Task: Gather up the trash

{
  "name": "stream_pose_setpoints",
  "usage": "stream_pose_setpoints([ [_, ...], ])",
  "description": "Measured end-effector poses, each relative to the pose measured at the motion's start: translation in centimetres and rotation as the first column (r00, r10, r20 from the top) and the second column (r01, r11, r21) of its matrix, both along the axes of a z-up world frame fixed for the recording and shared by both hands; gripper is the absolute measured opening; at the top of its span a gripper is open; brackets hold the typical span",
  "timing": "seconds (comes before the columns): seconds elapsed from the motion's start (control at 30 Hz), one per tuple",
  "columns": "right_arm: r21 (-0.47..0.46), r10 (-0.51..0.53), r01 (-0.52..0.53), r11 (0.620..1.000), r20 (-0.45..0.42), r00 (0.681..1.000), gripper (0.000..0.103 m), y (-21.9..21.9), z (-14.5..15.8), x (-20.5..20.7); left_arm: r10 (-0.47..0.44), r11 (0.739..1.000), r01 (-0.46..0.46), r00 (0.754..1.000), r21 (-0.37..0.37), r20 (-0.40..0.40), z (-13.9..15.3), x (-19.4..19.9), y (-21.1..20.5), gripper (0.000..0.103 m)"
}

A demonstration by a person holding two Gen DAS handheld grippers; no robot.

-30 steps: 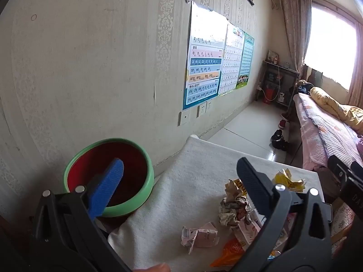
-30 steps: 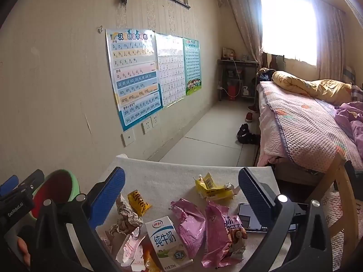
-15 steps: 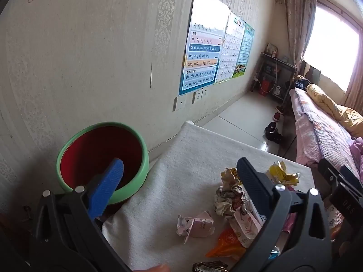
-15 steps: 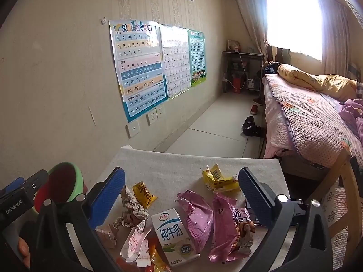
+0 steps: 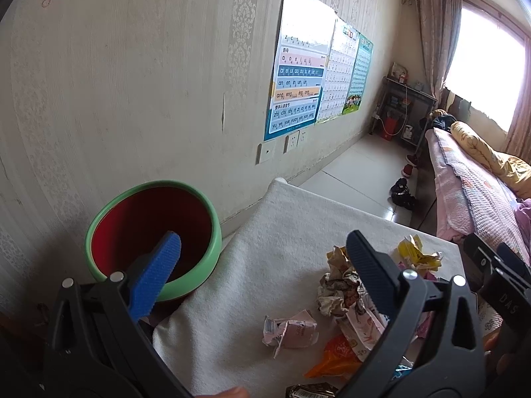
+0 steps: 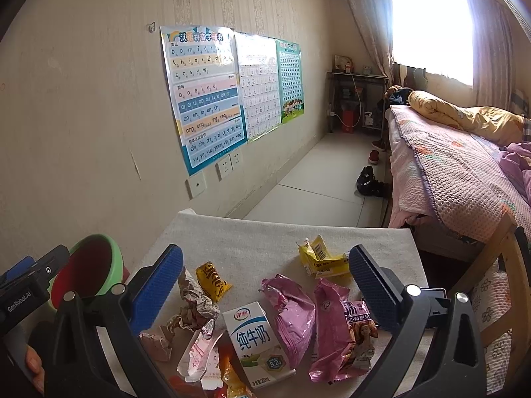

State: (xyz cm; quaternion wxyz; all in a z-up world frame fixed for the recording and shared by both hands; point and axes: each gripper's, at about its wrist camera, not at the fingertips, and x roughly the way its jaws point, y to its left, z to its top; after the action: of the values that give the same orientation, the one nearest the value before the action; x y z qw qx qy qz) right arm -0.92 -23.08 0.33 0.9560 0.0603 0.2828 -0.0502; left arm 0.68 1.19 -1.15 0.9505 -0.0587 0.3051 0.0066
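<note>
1. Holding both claws above the table [image 6: 232,232], I have nothing gripped yet. My left claw [image 5: 262,258] has its jaws spread wide and empty, and my right claw [image 6: 265,275] is just as wide apart and empty.

2. The trash lies in a loose heap on the white cloth: a milk carton [image 6: 255,338], two pink snack bags [image 6: 292,311], a yellow wrapper [image 6: 320,258], a crumpled foil wad [image 6: 192,311], and a small pink carton [image 5: 288,330] nearest my left claw. The bin [image 5: 152,235] — red inside, green rim — stands off the table's left edge, against the wall.

3. Risk one, as I judge it: the pieces overlap, so closing on one could drag or flick its neighbour off the cloth onto the floor.

4. Risk two: the snack bags look thin and slippery; a pinch on a loose corner may slide out on the way to the bin.

5. Risk three: my two claws sit close together over the same heap — reaching at once could knock them into each other.

6. Pose: my left claw points forward and slightly down, one blue pad over the bin's mouth, the other over the wad. My right claw is level over the heap, straddling the carton and bags.
</note>
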Motion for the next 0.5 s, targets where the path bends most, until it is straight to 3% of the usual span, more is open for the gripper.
stream_pose_setpoints([
  [0.5, 0.002, 0.006, -0.006, 1.0, -0.003, 1.0, 0.096, 0.19, -0.01, 0.01, 0.001, 1.0, -0.002, 1.0, 0.026, 0.023, 0.29, -0.28, -0.32, 0.098],
])
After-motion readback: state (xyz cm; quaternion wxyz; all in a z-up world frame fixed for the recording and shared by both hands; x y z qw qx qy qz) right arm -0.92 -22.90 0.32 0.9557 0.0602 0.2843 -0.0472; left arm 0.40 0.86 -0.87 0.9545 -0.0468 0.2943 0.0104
